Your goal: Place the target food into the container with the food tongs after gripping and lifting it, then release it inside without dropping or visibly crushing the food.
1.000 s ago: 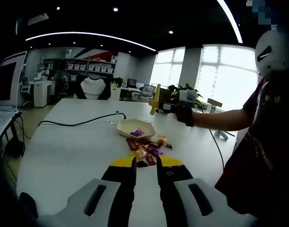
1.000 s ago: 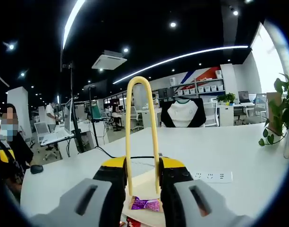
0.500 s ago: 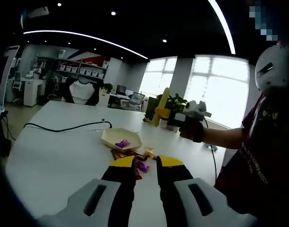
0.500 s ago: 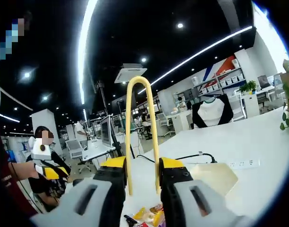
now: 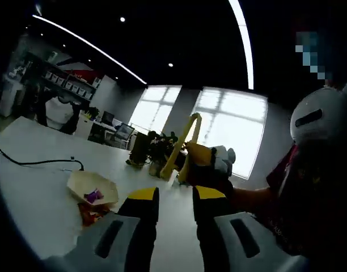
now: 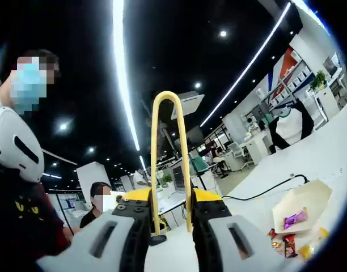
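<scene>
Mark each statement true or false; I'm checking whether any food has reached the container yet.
1. The right gripper is shut on the yellow tongs. True.
2. The tongs hold a piece of food. False: nothing shows between their arms.
3. A purple wrapped candy lies inside the container. True.
4. The left gripper carries a candy. False: its jaws are empty and stand apart.
5. More wrapped candies lie on the white table beside the container. True.
6. The container is red. False: it is a pale cream colour.
</scene>
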